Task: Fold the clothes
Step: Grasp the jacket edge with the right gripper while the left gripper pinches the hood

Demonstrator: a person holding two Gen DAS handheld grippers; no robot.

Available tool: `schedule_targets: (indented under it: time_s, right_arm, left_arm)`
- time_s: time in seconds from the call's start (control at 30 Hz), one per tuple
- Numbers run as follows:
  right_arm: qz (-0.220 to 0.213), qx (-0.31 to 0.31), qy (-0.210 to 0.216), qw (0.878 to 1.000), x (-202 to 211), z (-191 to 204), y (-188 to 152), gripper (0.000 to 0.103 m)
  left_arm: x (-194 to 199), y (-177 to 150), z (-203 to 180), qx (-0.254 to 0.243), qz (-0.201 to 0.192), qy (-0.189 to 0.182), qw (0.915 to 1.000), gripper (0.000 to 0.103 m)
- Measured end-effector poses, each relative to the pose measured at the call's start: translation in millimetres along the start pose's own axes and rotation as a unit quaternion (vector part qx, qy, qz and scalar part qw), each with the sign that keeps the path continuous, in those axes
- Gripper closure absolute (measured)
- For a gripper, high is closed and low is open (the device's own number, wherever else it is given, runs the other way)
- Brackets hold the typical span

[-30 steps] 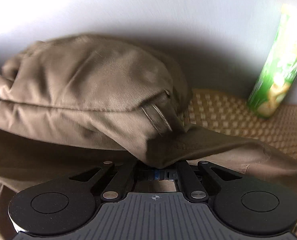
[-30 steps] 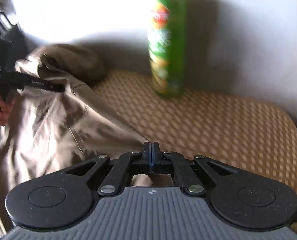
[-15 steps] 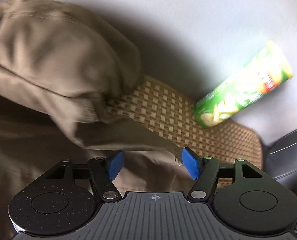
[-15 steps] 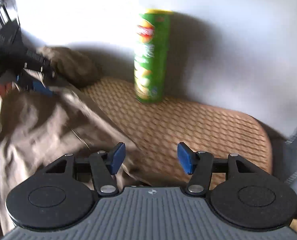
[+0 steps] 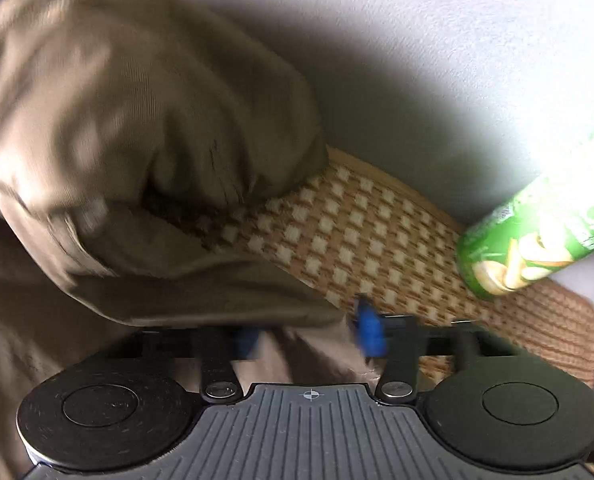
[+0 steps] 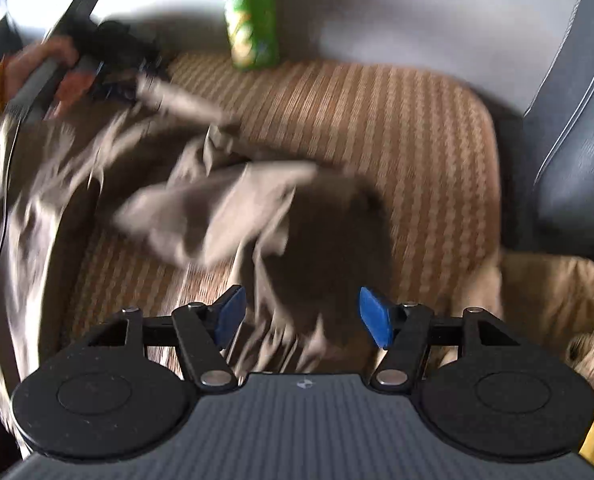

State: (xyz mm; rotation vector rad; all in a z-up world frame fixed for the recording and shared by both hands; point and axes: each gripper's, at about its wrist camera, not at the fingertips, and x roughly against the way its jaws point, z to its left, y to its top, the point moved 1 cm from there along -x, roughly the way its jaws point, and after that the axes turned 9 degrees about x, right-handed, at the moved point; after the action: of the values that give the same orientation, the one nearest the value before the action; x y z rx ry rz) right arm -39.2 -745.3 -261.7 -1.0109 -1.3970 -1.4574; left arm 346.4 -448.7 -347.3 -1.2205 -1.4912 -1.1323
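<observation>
right view only: left hand (image 6: 63,76)

— What's in front of my left tool (image 5: 309,336) right now?

— A bunched khaki garment (image 5: 137,120), heaped on a woven tan mat (image 5: 357,240) and blurred by motion.

— And my tool's fingers?

— Spread apart. One blue pad (image 5: 371,332) shows clearly; the other is smeared, just under the cloth's lower edge. I can't tell whether either touches the fabric.

— Anything else?

— A green chip can (image 5: 537,236) stands on the mat's right side, against a pale wall (image 5: 417,40).
</observation>
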Motion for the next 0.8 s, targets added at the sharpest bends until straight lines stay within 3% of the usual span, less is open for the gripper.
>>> schedule_targets:
  time_s: [0.03, 0.1, 0.33, 0.37, 0.4, 0.43, 0.47, 0.57, 0.6, 0.67, 0.77, 0.8]
  right_arm:
    - [0.006, -0.002, 0.001, 1.0, -1.6, 1.9, -5.8, 0.035]
    - [0.011, -0.021, 0.01, 1.0, -7.5, 2.6, -13.0, 0.035]
    - [0.035, 0.034, -0.009, 0.999, -42.9, 32.8, -15.5, 0.036]
    - [0.041, 0.045, -0.014, 0.998, -49.6, 34.7, -14.3, 0.042]
    - [0.047, 0.057, -0.019, 0.997, -56.3, 36.6, -13.1, 0.069]
    - [0.056, 0.075, -0.032, 0.995, -60.7, 38.0, -11.8, 0.081]
    - [0.062, 0.094, -0.044, 0.993, -60.8, 37.8, -10.5, 0.102]
    - [0.073, 0.169, -0.064, 0.981, -40.9, 41.4, -8.8, 0.102]
    - [0.077, 0.214, -0.085, 0.97, -29.6, 47.2, -10.8, 0.103]
    - [0.088, 0.309, -0.137, 0.937, -4.6, 57.9, -20.9, 0.103]
    - [0.13, 0.45, -0.215, 0.857, 21.6, 64.5, -53.8, 0.103]
    - [0.15, 0.479, -0.22, 0.837, 26.5, 63.6, -68.0, 0.103]
  left_arm:
    - [1.6, 1.8, 0.9, -0.007, -0.002, -0.008, 0.9999, 0.096]
    - [6.6, 4.2, 6.0, -0.003, -0.005, -0.016, 0.9999, 0.101]
    - [10.6, 12.1, 7.2, 0.014, -0.012, -0.022, 0.9996, 0.103]
    - [9.9, 12.4, 6.6, 0.014, -0.013, -0.022, 0.9996, 0.103]
    - [9.3, 12.7, 5.9, 0.014, -0.013, -0.021, 0.9996, 0.103]
    - [8.6, 13.0, 5.2, 0.015, -0.013, -0.02, 0.9996, 0.103]
    - [7.9, 13.3, 4.5, 0.015, -0.013, -0.019, 0.9996, 0.103]
    - [7.4, 15.7, 6.6, 0.017, -0.014, -0.019, 0.9996, 0.103]
    - [6.6, 17.0, 7.4, 0.02, -0.014, -0.019, 0.9995, 0.103]
    - [5.8, 19.2, 9.8, 0.028, -0.014, -0.018, 0.9993, 0.103]
    - [4.3, 21.5, 9.4, 0.029, -0.012, -0.017, 0.9994, 0.103]
    - [4.3, 22.0, 9.7, 0.029, -0.012, -0.016, 0.9994, 0.103]
